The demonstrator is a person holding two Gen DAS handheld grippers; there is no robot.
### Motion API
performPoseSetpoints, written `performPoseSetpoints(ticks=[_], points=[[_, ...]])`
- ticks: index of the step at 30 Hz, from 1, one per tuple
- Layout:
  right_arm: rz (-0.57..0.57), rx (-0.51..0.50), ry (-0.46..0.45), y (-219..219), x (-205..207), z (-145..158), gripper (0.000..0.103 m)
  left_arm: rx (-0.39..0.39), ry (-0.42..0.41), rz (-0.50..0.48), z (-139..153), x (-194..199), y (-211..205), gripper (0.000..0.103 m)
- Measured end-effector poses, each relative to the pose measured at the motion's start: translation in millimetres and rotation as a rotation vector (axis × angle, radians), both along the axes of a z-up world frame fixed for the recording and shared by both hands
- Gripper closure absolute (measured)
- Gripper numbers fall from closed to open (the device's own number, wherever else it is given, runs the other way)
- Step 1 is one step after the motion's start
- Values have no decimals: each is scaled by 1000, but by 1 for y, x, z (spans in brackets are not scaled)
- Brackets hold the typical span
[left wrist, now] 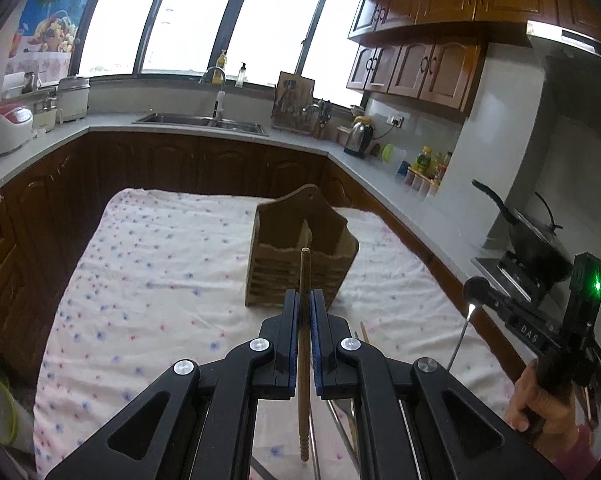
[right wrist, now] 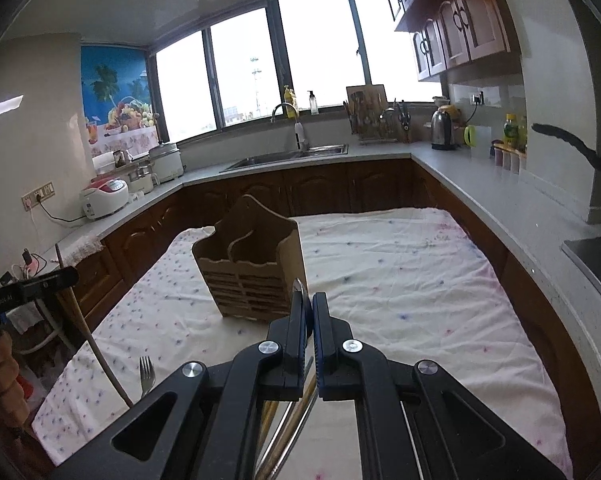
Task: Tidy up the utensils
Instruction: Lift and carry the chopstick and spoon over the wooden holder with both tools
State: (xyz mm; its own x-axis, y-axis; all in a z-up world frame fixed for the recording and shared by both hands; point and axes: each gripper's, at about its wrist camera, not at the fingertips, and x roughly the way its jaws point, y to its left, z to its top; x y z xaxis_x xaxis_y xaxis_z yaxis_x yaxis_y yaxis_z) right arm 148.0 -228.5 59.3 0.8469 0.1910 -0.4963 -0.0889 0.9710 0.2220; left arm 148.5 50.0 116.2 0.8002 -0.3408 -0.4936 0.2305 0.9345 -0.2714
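While left tool (left wrist: 305,312) clamps wooden stick (left wrist: 303,360), right tool (right wrist: 307,316) clamps metal utensil (right wrist: 299,286).

Each gripper (left wrist: 305,312) is matte black plastic with blue pads (left wrist: 315,340) and round silver screws. The right gripper (left wrist: 476,292) carries a green light. A bare hand (left wrist: 536,400) shows a pink sleeve.

The wooden chopstick (left wrist: 303,344) passes between the left gripper (left wrist: 304,312) pads, so its middle is hidden; the metal utensil (right wrist: 299,286) in the right gripper (right wrist: 307,312) shows only a rim above the pads, its kind unclear; the fork (right wrist: 146,376) handle is hidden behind the gripper body; the wooden holder (right wrist: 252,268) compartments' insides cannot be seen; the bench (right wrist: 400,280) near edge is cut off by the frame.
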Motion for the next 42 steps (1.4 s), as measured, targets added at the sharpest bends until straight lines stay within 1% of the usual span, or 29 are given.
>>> performPoseSetpoints(ticks=[7, 14, 20, 21, 24, 27, 29, 32, 36, 37, 39, 41, 42], points=[[-17, -42, -68, 8, 28, 14, 100, -11, -45, 28, 14, 22, 6, 99], [-62, -45, -164, 9, 68, 33, 100, -13, -103, 56, 26, 53, 10, 99], [-121, -64, -256, 12, 106, 50, 100, -20, -164, 67, 38, 91, 11, 99], [-127, -69, -269, 13, 111, 52, 100, -31, -178, 69, 41, 101, 11, 99], [-150, -103, -319, 21, 128, 59, 100, -57, -200, 78, 45, 122, 12, 99], [-150, -139, -345, 30, 142, 59, 100, -70, -232, 93, 46, 144, 10, 99], [-149, -166, -355, 37, 150, 55, 100, -71, -249, 105, 41, 159, 9, 99], [-139, -190, -355, 47, 158, 41, 100, -71, -249, 115, 22, 177, 4, 99], [-105, -190, -328, 57, 168, 17, 100, -45, -226, 148, -16, 203, -9, 99], [-94, -185, -325, 59, 168, 9, 100, -47, -217, 153, -24, 209, -12, 99], [-81, -200, -317, 64, 172, -2, 100, -53, -186, 165, -50, 224, -17, 99], [-67, -216, -304, 68, 174, -14, 100, -58, -163, 170, -66, 234, -21, 99], [-62, -224, -296, 69, 175, -19, 100, -55, -146, 177, -81, 241, -23, 99]])
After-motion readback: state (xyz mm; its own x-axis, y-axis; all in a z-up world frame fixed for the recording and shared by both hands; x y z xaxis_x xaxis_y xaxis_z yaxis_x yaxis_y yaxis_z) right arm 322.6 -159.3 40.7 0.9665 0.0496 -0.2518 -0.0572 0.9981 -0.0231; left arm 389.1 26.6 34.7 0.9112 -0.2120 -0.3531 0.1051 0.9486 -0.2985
